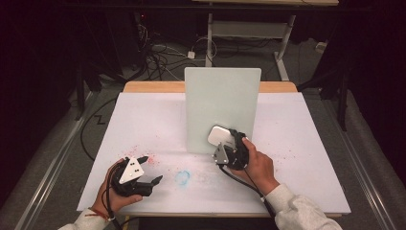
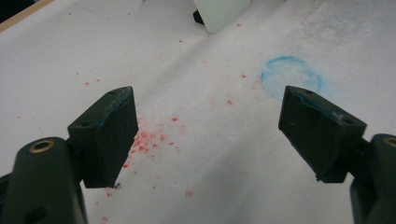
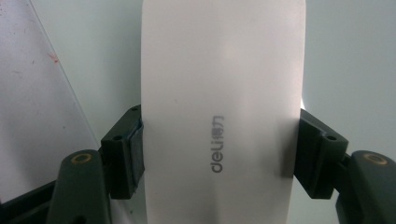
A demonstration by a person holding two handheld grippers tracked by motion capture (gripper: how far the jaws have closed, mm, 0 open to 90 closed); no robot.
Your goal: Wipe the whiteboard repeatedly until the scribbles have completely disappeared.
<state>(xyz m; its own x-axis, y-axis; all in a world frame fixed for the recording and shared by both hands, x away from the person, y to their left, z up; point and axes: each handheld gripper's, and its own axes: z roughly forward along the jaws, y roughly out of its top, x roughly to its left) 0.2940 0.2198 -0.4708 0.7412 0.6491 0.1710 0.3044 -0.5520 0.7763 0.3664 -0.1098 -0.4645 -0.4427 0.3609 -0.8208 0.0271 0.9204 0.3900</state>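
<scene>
A pale upright whiteboard (image 1: 222,108) stands in the middle of the table. My right gripper (image 1: 224,141) is shut on a white eraser (image 1: 219,136) and holds it against the board's lower right part. In the right gripper view the eraser (image 3: 219,93) carries a grey "deli" mark, is pinched at both sides by the jaws of that gripper (image 3: 219,149), and has the board (image 3: 345,70) behind it. My left gripper (image 1: 151,168) rests low over the table at the front left, open with nothing between its jaws (image 2: 205,126).
A white sheet (image 1: 297,143) covers the table. On it lie a blue ring smear (image 1: 182,177) (image 2: 292,77) and scattered red specks (image 1: 151,159) (image 2: 149,140). The board's lower corner (image 2: 219,14) is at the top of the left gripper view. Cables and desk legs lie on the floor beyond.
</scene>
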